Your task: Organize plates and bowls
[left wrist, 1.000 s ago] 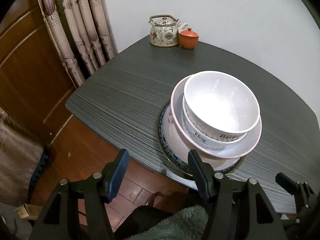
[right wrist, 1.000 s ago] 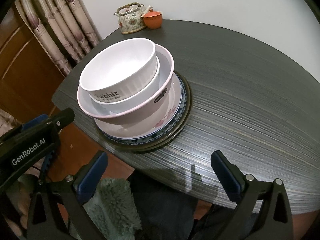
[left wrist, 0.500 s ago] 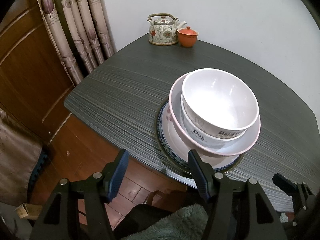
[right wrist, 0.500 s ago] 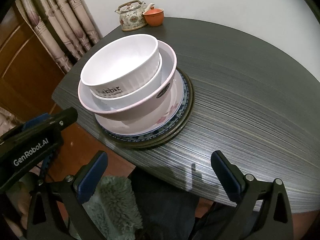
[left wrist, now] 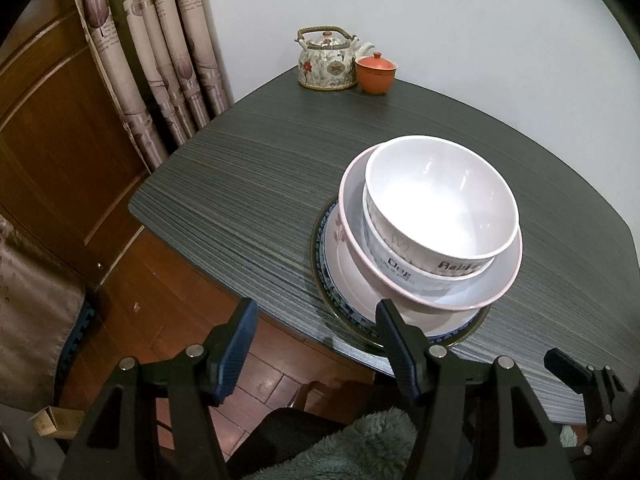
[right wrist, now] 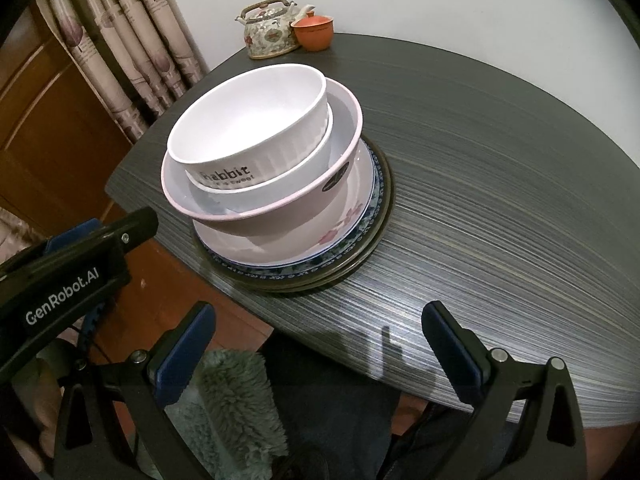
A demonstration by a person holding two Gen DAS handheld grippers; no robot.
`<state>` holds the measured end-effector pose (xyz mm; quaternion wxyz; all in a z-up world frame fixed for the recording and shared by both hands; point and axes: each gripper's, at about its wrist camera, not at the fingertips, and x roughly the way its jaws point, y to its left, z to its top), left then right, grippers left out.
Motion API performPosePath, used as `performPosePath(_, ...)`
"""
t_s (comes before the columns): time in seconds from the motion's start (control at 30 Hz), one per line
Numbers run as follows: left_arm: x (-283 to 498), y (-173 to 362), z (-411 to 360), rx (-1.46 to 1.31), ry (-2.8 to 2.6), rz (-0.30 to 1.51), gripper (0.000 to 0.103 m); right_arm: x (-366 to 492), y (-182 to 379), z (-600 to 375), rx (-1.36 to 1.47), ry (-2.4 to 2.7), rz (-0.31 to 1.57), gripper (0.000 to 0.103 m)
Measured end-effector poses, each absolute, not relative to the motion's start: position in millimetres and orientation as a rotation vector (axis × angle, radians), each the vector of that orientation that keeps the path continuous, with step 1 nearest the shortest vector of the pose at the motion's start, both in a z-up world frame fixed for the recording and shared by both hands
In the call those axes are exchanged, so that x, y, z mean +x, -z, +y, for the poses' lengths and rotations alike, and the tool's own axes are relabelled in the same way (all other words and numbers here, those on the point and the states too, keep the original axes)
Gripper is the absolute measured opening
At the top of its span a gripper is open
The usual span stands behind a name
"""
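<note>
Left wrist view: the left gripper [left wrist: 314,346] is held off the near desk edge, jaws partly open, nothing gripped; the wood floor is seen between them. One stack is set on the dark striped desk [left wrist: 248,184] near its front edge. Top white bowl [left wrist: 440,200] is empty, marked "Rabbi…", partly cut off by the curve. It is nested in a second white bowl [left wrist: 394,258] marked "Dog" with a rabbit outline. Both are seated in a wide pink-rimmed bowl [left wrist: 460,298]. Beneath are a floral plate [left wrist: 344,264], a blue-patterned plate [left wrist: 320,256] and a dark-rimmed bottom plate [left wrist: 476,330]. At the far corner a floral teapot [left wrist: 326,62] is placed just beside an orange lidded cup [left wrist: 376,74]. A curtain [left wrist: 160,60] is hung at left.

Right wrist view: the right gripper [right wrist: 320,344] is held before the desk edge [right wrist: 500,240], jaws spread wide and empty; a green fleecy garment [right wrist: 236,404] is seen below. "GenRobot.AI" is printed on the left gripper's body [right wrist: 60,280] at left. The top bowl [right wrist: 248,120] reads "Rabbit", smaller text below possibly "is sweet". A dark oval sticker, unreadable, is stuck on the pink-rimmed bowl [right wrist: 280,212]. Plates [right wrist: 352,236] are stacked under it. Teapot [right wrist: 270,34] and cup [right wrist: 314,32] are at the far edge.
</note>
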<state>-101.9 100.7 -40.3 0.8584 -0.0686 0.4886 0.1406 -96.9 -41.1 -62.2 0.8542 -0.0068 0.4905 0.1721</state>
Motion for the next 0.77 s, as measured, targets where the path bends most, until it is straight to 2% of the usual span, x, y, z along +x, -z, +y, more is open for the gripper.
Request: performPosePath(0.77, -98.1, 48.9, 104.7, -0.157, -0.264, 1.047, 0.063, -97.8, 66.8, -41.1, -0.007, -0.363, 1.052, 0.102)
